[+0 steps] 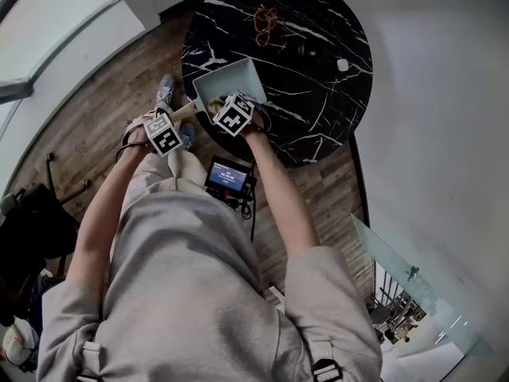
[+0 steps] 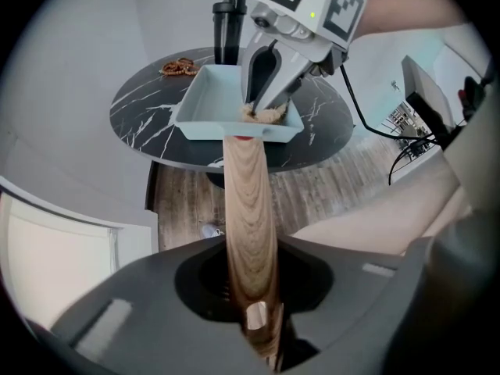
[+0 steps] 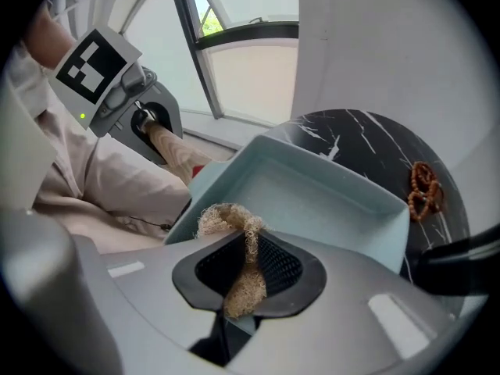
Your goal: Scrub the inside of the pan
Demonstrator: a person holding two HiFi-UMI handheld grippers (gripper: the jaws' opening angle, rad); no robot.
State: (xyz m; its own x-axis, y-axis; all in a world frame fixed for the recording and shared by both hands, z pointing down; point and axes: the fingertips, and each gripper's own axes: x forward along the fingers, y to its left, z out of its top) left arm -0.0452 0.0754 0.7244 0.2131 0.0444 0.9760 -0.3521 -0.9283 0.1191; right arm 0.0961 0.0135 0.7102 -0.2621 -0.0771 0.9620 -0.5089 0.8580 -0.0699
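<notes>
Jaws: right gripper point(image 3: 248, 244) pinches loofah point(image 3: 241, 289) | left gripper point(image 2: 251, 287) clamps handle point(image 2: 246, 186) | pan point(image 3: 336, 209) holds loofah

The pan point(image 1: 231, 82) is pale blue. Its handle point(image 2: 248, 209) is light brown wood with wavy darker lines. The table point(image 1: 318, 94) is black with thin white streaks. The scrubber point(image 3: 234, 229) is pale tan. The beads point(image 1: 268, 22) are reddish brown. The floor point(image 1: 103, 102) is brown planks. The left gripper point(image 2: 262, 323) and right gripper point(image 3: 234, 287) are grey, with white cubes marked in black squares.
</notes>
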